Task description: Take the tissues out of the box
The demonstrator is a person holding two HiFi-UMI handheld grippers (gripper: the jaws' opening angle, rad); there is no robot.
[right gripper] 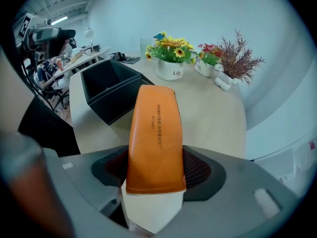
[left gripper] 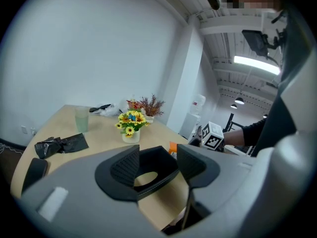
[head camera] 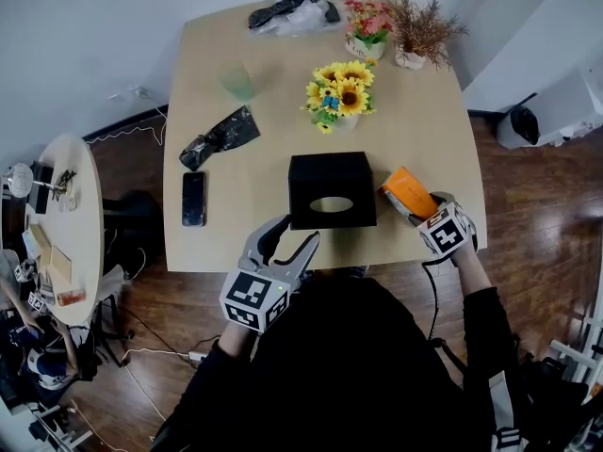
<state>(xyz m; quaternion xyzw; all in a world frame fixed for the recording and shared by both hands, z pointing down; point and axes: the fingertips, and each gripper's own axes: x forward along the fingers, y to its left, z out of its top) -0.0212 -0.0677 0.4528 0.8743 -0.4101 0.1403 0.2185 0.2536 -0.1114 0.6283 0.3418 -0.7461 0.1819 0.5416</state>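
The right claw (right gripper: 156,168) is clamped on the orange tissue pack (right gripper: 153,128), likely light, soft and crushable, best gripped across its narrow sides; the left claw (left gripper: 157,165) gapes apart.

Print on the orange tissue pack (right gripper: 154,133) was too small to be read; the surface's (head camera: 424,139) near edge was partly hidden.

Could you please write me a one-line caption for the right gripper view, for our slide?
Right gripper holds an orange tissue pack, with the black tissue box at left and potted sunflowers beyond.
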